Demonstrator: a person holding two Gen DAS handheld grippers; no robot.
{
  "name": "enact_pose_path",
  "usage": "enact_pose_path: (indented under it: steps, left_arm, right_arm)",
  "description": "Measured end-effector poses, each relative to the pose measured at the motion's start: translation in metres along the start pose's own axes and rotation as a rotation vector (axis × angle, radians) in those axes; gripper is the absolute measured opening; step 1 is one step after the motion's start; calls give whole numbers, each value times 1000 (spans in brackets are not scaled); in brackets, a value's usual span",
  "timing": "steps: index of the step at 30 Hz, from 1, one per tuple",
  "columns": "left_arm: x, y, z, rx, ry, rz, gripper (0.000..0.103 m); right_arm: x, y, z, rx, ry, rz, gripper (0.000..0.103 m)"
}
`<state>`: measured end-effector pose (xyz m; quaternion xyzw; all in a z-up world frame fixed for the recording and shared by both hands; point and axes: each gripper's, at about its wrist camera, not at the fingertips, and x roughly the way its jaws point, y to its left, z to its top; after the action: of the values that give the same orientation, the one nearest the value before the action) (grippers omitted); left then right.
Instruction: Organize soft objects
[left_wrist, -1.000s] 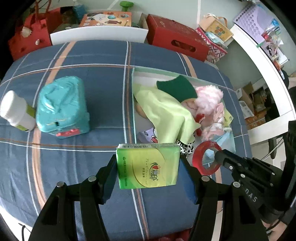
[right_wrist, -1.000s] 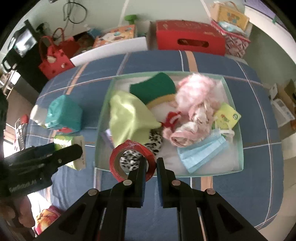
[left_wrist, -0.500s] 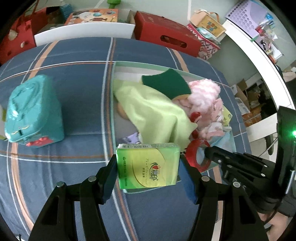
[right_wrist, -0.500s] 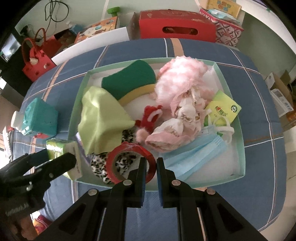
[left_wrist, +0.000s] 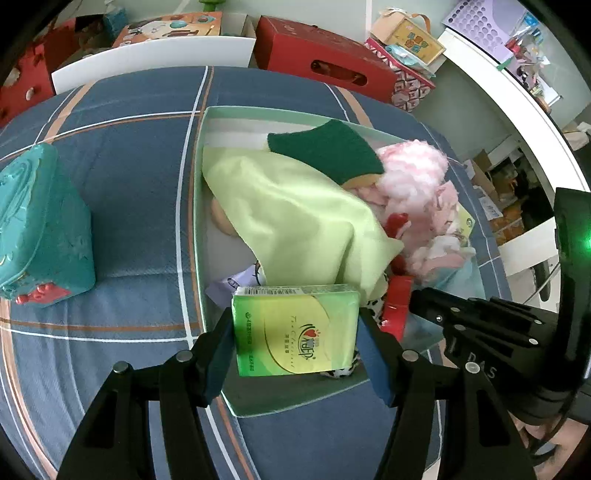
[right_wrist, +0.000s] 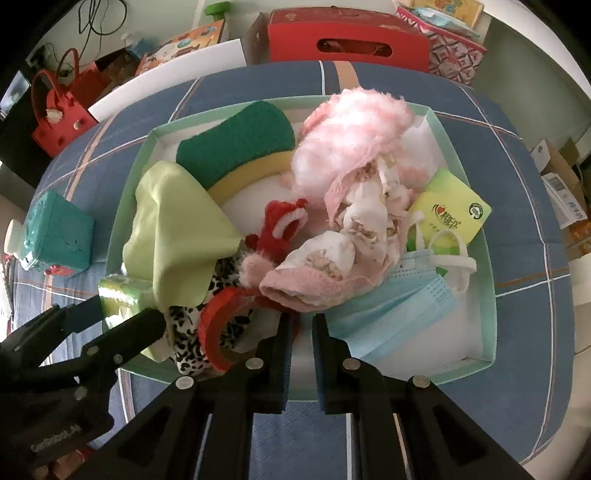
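My left gripper (left_wrist: 295, 332) is shut on a green tissue pack (left_wrist: 297, 328) and holds it over the near left corner of the pale green tray (right_wrist: 491, 295). The pack also shows in the right wrist view (right_wrist: 120, 295). My right gripper (right_wrist: 301, 325) is shut on a red ring (right_wrist: 218, 325), low inside the tray's near edge. The tray holds a lime cloth (right_wrist: 173, 236), a green and yellow sponge (right_wrist: 240, 147), pink fluffy items (right_wrist: 351, 147), a blue face mask (right_wrist: 399, 314), a second tissue pack (right_wrist: 450, 214) and a leopard-print piece (right_wrist: 192, 343).
A teal box (left_wrist: 40, 229) stands on the blue plaid cover left of the tray. A white bottle (right_wrist: 13, 236) sits beyond it. Red boxes (right_wrist: 347, 37) and a red bag (right_wrist: 55, 118) line the far side. A white shelf edge (left_wrist: 517, 110) runs at right.
Both grippers have moved forward toward the tray. The tissue pack is now over the tray's corner, and the red ring has dropped lower into the tray, among the soft items.
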<state>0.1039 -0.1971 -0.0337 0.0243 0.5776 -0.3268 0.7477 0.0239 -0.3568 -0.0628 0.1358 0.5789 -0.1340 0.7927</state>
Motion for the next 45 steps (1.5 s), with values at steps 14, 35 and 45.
enact_pose_path:
  steps: [14, 35, 45]
  left_arm:
    - [-18, 7, -6, -36, 11, -39, 74]
    - [-90, 71, -55, -67, -181, 320, 92]
    - [-107, 87, -78, -41, -204, 424, 92]
  right_arm:
    - [-26, 17, -2, -35, -44, -23, 13]
    - [-47, 58, -62, 34, -184, 58, 47]
    - [-49, 75, -84, 24, -232, 17, 64]
